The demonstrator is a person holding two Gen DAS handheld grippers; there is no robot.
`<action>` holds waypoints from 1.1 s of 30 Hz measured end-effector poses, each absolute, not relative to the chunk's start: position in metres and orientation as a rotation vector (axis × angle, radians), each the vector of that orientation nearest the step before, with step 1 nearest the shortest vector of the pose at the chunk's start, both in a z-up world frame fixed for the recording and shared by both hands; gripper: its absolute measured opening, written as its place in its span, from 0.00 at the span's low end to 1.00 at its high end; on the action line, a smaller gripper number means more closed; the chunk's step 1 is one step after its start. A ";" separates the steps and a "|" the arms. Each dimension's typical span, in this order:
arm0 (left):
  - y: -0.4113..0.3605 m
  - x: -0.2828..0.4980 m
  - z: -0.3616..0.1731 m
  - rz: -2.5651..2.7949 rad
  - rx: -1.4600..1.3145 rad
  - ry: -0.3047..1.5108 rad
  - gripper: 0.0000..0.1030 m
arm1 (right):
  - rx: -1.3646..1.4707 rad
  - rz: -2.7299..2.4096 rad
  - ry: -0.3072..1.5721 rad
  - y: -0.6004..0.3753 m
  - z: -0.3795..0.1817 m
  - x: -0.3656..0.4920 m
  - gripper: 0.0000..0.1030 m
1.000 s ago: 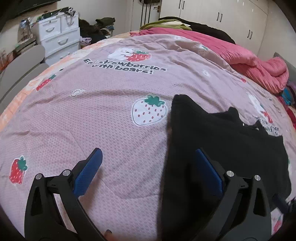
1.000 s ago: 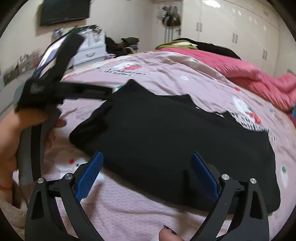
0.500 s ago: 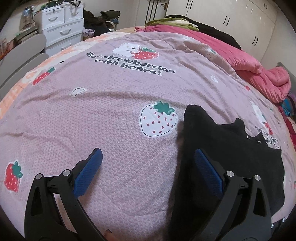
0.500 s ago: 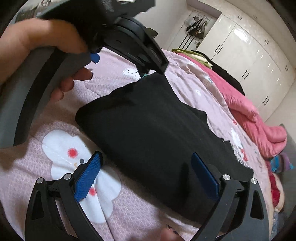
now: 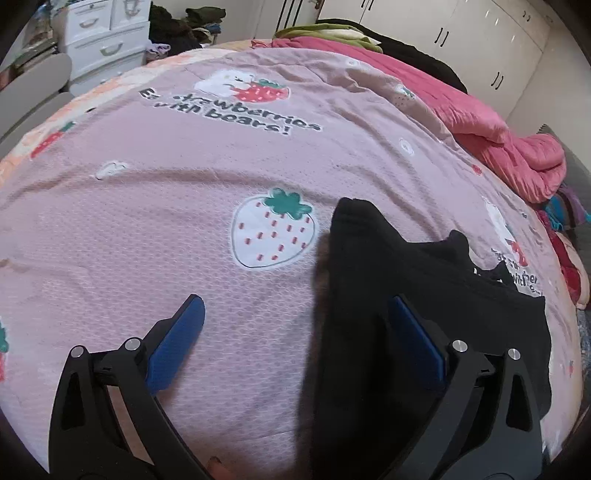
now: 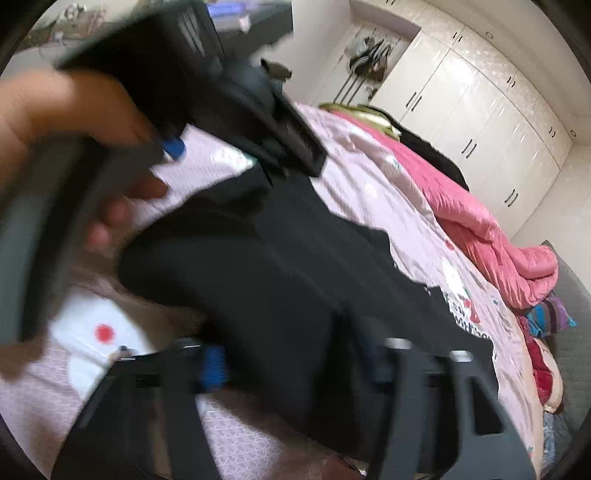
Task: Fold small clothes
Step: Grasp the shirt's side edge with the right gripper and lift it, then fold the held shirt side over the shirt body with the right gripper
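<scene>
A black garment [image 5: 413, 295] lies partly folded on the pink strawberry bedspread [image 5: 184, 206]. My left gripper [image 5: 295, 325] is open and empty; its left finger is over bare bedspread and its right finger [image 5: 413, 339] is over the garment's left edge. In the right wrist view the picture is blurred: the garment [image 6: 295, 280] fills the middle, and my right gripper [image 6: 291, 358] hangs over its near edge, jaws apart but narrower than before. The hand holding the left gripper [image 6: 92, 122] shows at the upper left, close above the garment.
A rumpled pink quilt [image 5: 498, 136] and piled clothes [image 5: 332, 33] lie along the bed's far side. White drawers [image 5: 107, 40] stand at the back left, white wardrobes [image 6: 480, 107] at the back right. More coloured clothes [image 6: 546, 317] sit at the right bed edge.
The right gripper has moved in low over the garment and its jaws have narrowed; its view is now blurred. The left gripper has shifted slightly, still open at the garment's left edge.
</scene>
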State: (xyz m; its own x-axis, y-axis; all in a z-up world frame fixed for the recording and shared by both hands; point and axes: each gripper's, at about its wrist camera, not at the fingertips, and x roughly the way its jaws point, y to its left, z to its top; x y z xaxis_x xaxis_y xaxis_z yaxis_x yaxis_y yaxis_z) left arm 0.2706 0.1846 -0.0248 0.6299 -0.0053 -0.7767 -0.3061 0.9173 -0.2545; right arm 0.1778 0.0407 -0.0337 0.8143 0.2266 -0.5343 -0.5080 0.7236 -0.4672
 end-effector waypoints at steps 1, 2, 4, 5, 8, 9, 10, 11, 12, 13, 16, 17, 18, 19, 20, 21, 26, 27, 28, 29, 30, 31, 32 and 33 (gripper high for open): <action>0.184 0.271 -0.026 0.171 -0.390 0.881 0.91 | -0.640 0.416 0.449 0.039 -0.032 0.175 0.24; 0.183 0.271 -0.026 0.156 -0.405 0.878 0.91 | -0.628 0.416 0.436 0.036 -0.030 0.173 0.21; 0.182 0.271 -0.025 0.114 -0.444 0.859 0.91 | -0.590 0.420 0.434 0.029 -0.026 0.172 0.20; 0.181 0.271 -0.024 0.097 -0.458 0.851 0.91 | -0.560 0.425 0.436 0.024 -0.024 0.173 0.19; 0.174 0.273 -0.024 0.052 -0.493 0.838 0.83 | -0.493 0.422 0.429 0.013 -0.015 0.174 0.19; 0.172 0.273 -0.023 0.028 -0.513 0.829 0.70 | -0.479 0.417 0.426 0.010 -0.013 0.175 0.18; 0.170 0.273 -0.022 0.005 -0.533 0.819 0.63 | -0.466 0.414 0.423 0.007 -0.011 0.175 0.18; 0.165 0.273 -0.020 -0.031 -0.553 0.808 0.50 | -0.446 0.412 0.418 0.003 -0.009 0.174 0.18; 0.161 0.273 -0.018 -0.055 -0.558 0.802 0.39 | -0.433 0.411 0.415 0.000 -0.007 0.173 0.18; 0.155 0.273 -0.016 -0.072 -0.553 0.796 0.34 | -0.422 0.407 0.411 -0.003 -0.006 0.171 0.18; 0.140 0.271 -0.005 -0.107 -0.534 0.765 0.22 | -0.388 0.382 0.396 -0.013 -0.002 0.172 0.18; 0.136 0.269 0.000 -0.122 -0.538 0.749 0.19 | -0.382 0.365 0.385 -0.016 0.001 0.170 0.17; 0.133 0.267 0.004 -0.131 -0.539 0.737 0.18 | -0.378 0.350 0.374 -0.020 0.003 0.169 0.17; 0.128 0.265 0.010 -0.143 -0.535 0.719 0.17 | -0.373 0.345 0.368 -0.022 0.004 0.167 0.17; 0.126 0.262 0.014 -0.151 -0.530 0.707 0.16 | -0.365 0.338 0.359 -0.027 0.007 0.165 0.17; 0.122 0.259 0.019 -0.160 -0.524 0.691 0.16 | -0.367 0.330 0.347 -0.031 0.008 0.162 0.17; 0.090 0.250 0.044 -0.209 -0.463 0.640 0.16 | -0.317 0.286 0.314 -0.061 0.017 0.155 0.17; 0.083 0.249 0.047 -0.214 -0.449 0.639 0.16 | -0.297 0.277 0.315 -0.068 0.019 0.155 0.17; 0.077 0.250 0.049 -0.222 -0.439 0.640 0.16 | -0.279 0.265 0.316 -0.075 0.020 0.155 0.16; 0.068 0.250 0.053 -0.232 -0.427 0.641 0.16 | -0.259 0.250 0.316 -0.083 0.020 0.155 0.16; 0.061 0.251 0.055 -0.239 -0.420 0.642 0.16 | -0.247 0.241 0.316 -0.089 0.020 0.154 0.16; 0.052 0.252 0.058 -0.248 -0.411 0.644 0.16 | -0.238 0.233 0.317 -0.095 0.020 0.154 0.16; 0.046 0.254 0.059 -0.254 -0.408 0.648 0.16 | -0.226 0.221 0.320 -0.102 0.020 0.153 0.16; 0.039 0.255 0.060 -0.262 -0.403 0.653 0.16 | -0.213 0.213 0.323 -0.108 0.021 0.153 0.16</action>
State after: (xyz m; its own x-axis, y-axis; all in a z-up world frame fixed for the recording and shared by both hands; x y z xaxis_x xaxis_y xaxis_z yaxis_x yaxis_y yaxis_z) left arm 0.2555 0.0388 0.0603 0.7659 -0.3591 -0.5334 0.1103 0.8906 -0.4412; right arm 0.1533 -0.1081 0.0207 0.9264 0.1719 -0.3350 -0.2396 0.9555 -0.1721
